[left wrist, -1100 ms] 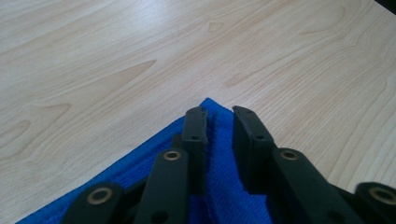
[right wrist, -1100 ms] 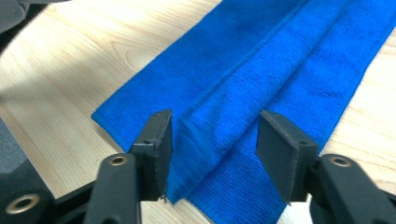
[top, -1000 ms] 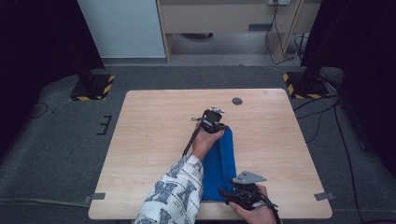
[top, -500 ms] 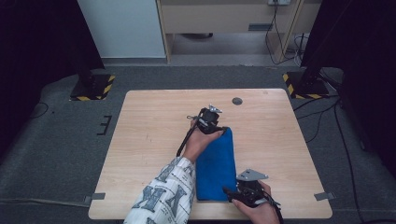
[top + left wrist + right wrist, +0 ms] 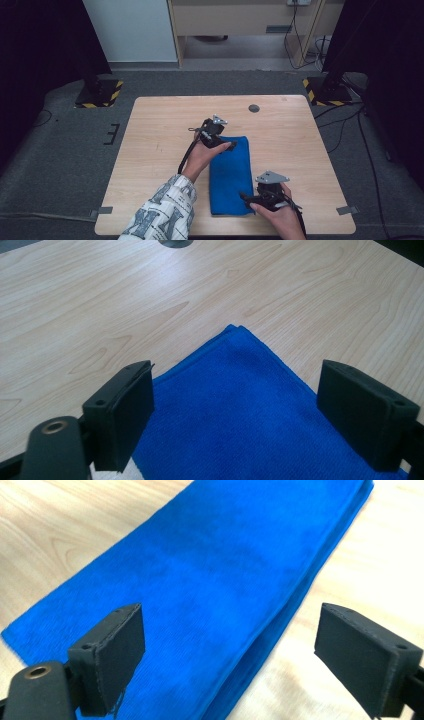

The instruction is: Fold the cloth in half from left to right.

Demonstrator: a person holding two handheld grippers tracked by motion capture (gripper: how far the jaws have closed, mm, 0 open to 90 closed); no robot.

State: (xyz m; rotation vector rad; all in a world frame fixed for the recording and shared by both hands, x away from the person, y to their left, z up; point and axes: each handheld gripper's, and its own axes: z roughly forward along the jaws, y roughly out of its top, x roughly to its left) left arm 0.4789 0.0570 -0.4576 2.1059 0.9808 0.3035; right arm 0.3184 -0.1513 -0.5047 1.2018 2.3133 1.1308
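Black rubbery pads of the left gripper stand wide apart, having just been opening, above a corner of the folded blue cloth. The right gripper has likewise just spread over its layered edge, gripping nothing. A round grommet sits at 1 o'clock on the pale wood table. The patterned sleeve is cut off below.

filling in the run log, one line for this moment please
left gripper: open, just released | right gripper: open, just released | blue towel: folded, flat on table
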